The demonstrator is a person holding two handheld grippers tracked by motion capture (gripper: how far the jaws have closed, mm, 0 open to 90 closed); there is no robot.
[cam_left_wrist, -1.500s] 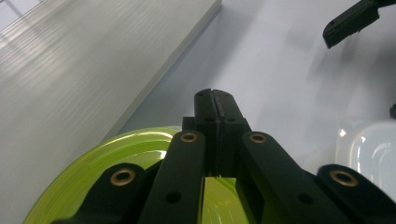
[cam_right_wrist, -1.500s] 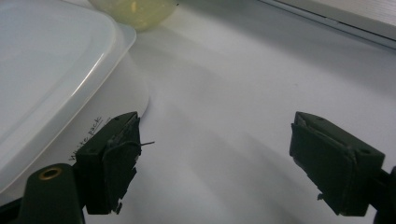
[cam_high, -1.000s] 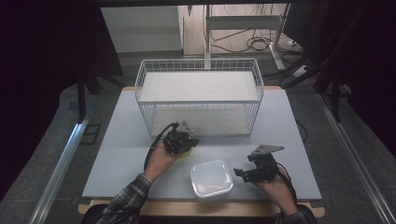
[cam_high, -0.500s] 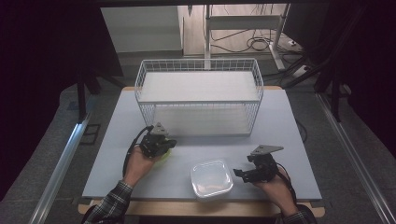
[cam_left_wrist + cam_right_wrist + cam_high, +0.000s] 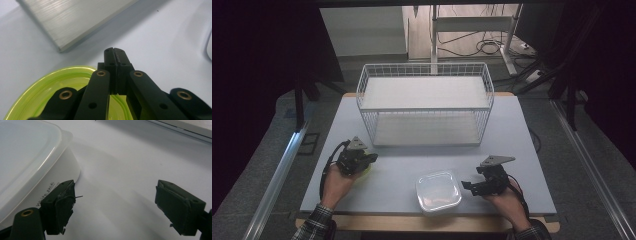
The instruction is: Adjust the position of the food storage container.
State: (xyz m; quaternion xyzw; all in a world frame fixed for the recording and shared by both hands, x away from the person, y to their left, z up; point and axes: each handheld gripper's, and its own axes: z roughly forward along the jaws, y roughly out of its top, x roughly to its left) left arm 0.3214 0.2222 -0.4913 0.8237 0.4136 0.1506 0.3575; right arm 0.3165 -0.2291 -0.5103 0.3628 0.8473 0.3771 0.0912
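My left gripper rests at the table's left front, shut on a yellow-green lid that peeks out beneath it. In the left gripper view the jaws are pressed together over the lid's rim. A white translucent lidded container sits near the front edge at the middle. Just right of it is my right gripper, open, with bare table between its fingers. In the right gripper view the container lies beside the left fingertip of this gripper.
A white wire basket with a pale shelf board stands at the back middle of the grey table. Its base board lies ahead of the left gripper. Dark floor, rails and cables surround the table.
My left gripper has moved left along the table, from in front of the basket to the left front, carrying the yellow-green lid. The right gripper and the container have stayed put.
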